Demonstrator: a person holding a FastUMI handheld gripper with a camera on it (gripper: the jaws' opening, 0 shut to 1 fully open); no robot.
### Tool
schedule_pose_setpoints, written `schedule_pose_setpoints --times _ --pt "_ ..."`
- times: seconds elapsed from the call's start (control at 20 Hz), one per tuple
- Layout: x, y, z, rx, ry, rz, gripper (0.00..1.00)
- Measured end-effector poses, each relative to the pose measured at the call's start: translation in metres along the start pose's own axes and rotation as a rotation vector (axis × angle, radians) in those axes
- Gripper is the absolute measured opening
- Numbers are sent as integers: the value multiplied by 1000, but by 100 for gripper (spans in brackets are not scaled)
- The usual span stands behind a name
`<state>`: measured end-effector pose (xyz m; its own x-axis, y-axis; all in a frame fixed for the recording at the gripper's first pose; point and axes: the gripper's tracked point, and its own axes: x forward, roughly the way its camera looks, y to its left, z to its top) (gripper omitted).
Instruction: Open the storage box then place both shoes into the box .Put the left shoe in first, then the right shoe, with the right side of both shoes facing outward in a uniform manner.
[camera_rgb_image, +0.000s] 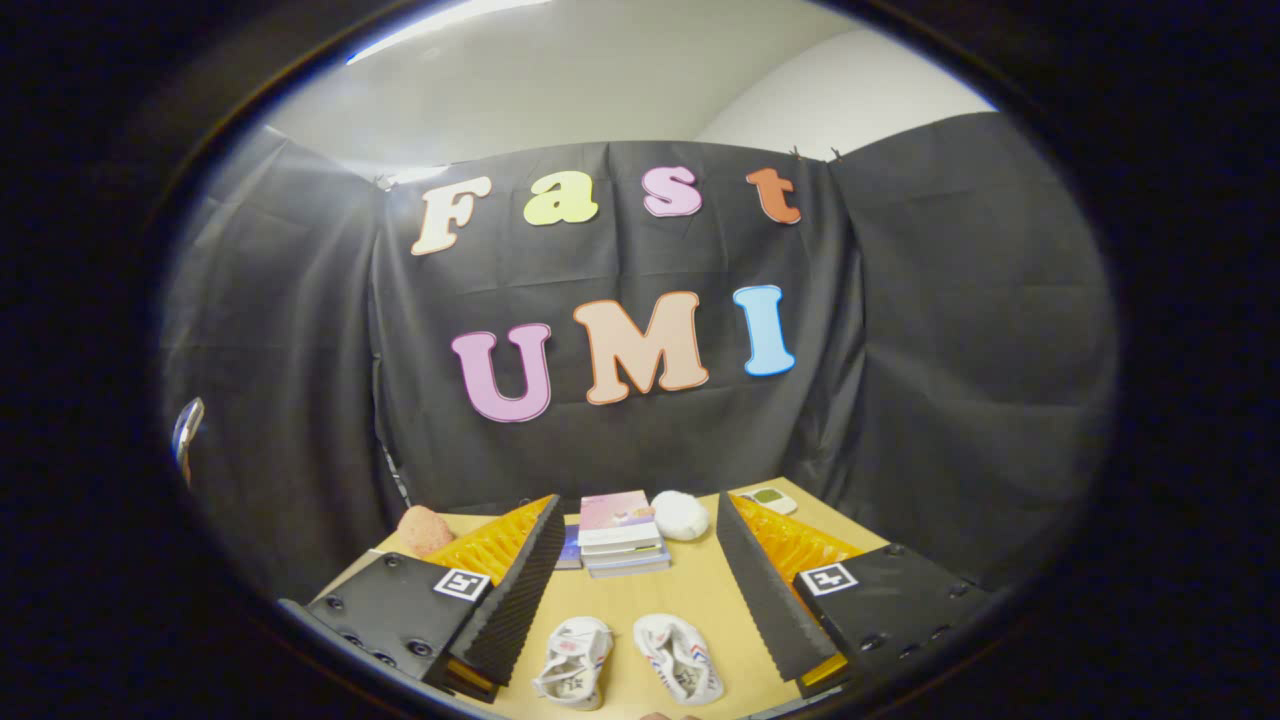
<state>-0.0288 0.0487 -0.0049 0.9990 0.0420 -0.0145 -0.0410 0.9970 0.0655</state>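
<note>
Gripper (632, 585) fingers spread wide, holding nothing; between them on light wooden table (690, 590), two small white fabric shoes (628, 660); beyond these, stacked books (620, 532).

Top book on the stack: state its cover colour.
Pink to lilac, on the top book beyond the open tool; gripper view.

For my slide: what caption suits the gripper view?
Open gripper above two white shoes on the table.
</note>
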Motion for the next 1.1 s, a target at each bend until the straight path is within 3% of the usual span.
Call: schedule_pose_setpoints --times 0.3,0.45,0.75,1.1 --pt "-1 34 -40 211 74 32 99" --pt "1 53 -82 337 155 60 99" --pt "-3 77 -176 722 346 83 99" --pt "-34 135 -271 1016 610 124 100"
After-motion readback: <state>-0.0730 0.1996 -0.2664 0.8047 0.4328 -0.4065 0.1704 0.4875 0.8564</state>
